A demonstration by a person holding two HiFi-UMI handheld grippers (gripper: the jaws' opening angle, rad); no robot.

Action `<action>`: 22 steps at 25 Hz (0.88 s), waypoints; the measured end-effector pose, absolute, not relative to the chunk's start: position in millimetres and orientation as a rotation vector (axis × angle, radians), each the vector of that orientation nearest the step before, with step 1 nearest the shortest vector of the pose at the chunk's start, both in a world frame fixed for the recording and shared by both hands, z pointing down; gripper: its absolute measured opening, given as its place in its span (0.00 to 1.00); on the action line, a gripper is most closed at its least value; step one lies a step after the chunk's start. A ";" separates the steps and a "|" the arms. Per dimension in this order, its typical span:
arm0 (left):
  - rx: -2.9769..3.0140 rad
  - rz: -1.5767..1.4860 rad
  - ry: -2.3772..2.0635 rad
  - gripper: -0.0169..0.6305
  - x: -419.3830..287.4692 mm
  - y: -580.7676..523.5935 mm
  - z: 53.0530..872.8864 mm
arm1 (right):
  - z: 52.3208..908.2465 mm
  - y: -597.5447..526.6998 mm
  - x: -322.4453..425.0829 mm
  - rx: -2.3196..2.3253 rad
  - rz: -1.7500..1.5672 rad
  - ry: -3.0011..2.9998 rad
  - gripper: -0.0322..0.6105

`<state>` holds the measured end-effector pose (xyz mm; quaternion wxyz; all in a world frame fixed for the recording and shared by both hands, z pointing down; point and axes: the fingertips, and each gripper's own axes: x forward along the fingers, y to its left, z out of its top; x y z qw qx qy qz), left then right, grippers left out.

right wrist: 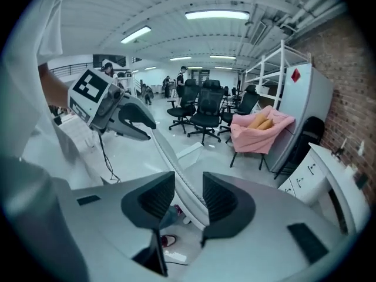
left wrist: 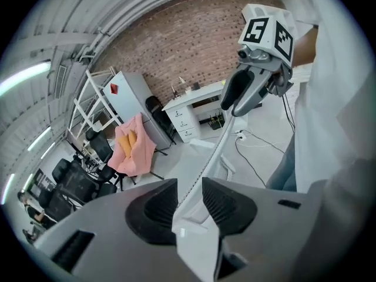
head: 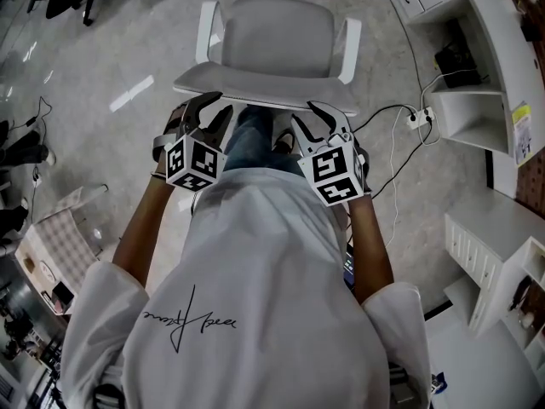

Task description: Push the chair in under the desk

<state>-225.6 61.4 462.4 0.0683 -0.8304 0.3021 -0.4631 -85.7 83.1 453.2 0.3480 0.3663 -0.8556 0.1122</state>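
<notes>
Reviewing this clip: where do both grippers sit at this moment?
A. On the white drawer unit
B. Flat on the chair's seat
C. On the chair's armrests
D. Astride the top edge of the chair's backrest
D: the top edge of the backrest runs between the parted fingers of the left gripper and of the right gripper, and the head view shows both at the chair's back.

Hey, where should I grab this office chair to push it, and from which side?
Take the top edge of the backrest, from behind and above, one tool near each end. That edge is a thin, level rim that fits between the jaws and faces the person. The left tool and right tool straddle it now, jaws open; closing there should give an even push.
</notes>
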 end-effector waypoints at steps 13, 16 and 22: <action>-2.329 -1.559 0.795 0.20 -249.0 54.0 485.3 | 482.4 84.4 -78.6 0.762 0.115 -2.090 0.32; -2.325 -1.578 0.786 0.20 -252.7 55.7 490.0 | 488.5 83.1 -76.5 0.741 0.066 -2.062 0.32; -2.328 -1.573 0.801 0.20 -252.7 53.1 490.4 | 496.9 80.4 -73.2 0.726 0.009 -2.027 0.32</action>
